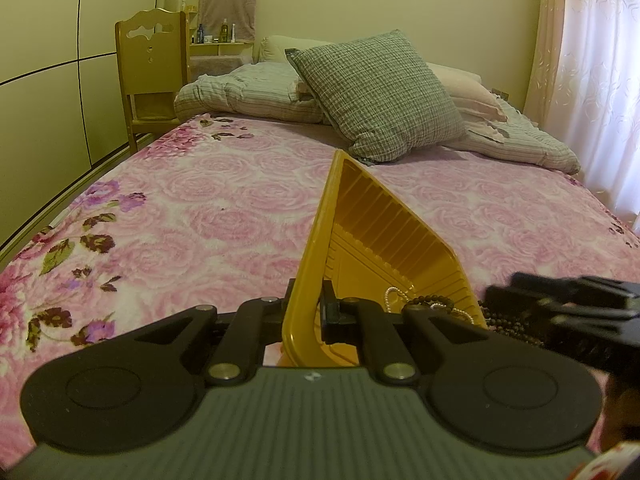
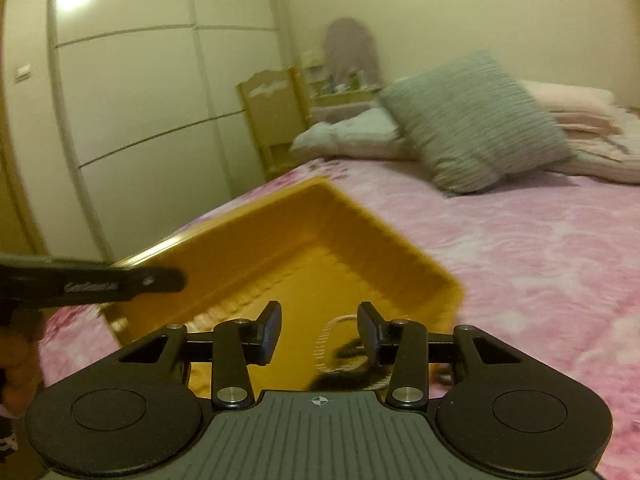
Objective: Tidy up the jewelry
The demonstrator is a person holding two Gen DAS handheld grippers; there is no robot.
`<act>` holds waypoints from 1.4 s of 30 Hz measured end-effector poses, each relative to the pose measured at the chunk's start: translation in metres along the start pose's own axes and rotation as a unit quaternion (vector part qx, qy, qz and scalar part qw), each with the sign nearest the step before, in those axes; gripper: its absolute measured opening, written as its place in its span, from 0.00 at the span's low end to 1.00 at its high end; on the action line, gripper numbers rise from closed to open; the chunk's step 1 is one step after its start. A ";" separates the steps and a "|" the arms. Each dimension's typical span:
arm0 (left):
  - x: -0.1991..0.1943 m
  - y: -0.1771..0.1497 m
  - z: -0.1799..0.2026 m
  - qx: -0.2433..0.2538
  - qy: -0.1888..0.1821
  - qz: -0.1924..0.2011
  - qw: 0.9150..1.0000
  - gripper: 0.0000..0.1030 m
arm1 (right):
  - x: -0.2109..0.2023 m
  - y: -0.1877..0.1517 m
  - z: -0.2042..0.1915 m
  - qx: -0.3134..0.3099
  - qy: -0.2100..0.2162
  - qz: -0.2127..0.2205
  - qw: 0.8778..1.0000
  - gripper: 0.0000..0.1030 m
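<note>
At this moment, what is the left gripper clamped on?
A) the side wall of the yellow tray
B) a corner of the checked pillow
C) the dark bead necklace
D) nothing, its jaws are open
A: in the left wrist view the left gripper has its jaws closed on the near side wall of the tilted yellow tray, while the dark bead necklace lies loose inside.

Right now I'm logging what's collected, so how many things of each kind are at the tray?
Yellow tray: 1
White pearl strand: 1
Dark bead strand: 1
Total: 3; beads spilling past the tray's edge may be another strand, I cannot tell.
</note>
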State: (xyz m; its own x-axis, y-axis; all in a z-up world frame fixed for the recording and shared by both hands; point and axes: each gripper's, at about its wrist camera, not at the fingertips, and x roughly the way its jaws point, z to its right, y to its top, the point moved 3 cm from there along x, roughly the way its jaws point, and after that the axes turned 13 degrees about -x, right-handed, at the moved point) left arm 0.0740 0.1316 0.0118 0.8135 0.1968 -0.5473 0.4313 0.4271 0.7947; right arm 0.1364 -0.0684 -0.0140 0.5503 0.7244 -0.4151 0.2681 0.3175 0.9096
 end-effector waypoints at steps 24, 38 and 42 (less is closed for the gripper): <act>0.000 0.001 0.004 0.003 0.003 0.000 1.000 0.07 | -0.079 -0.100 0.151 0.073 -0.267 -0.122 0.953 0.41; -0.001 0.002 0.005 0.005 0.005 -0.001 1.000 0.07 | -0.036 -0.114 0.165 0.039 -0.254 -0.169 0.951 0.17; -0.001 0.003 0.005 0.005 0.005 -0.001 1.000 0.07 | -0.035 -0.114 0.163 0.035 -0.259 -0.170 0.950 0.05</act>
State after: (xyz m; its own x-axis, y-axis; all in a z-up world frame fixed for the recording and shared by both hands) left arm 0.0764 0.1281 0.0156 0.8091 0.2048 -0.5509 0.4363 0.4188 0.7964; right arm 0.2155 -0.2294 -0.1069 0.7325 0.1839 -0.6554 0.5422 0.4245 0.7251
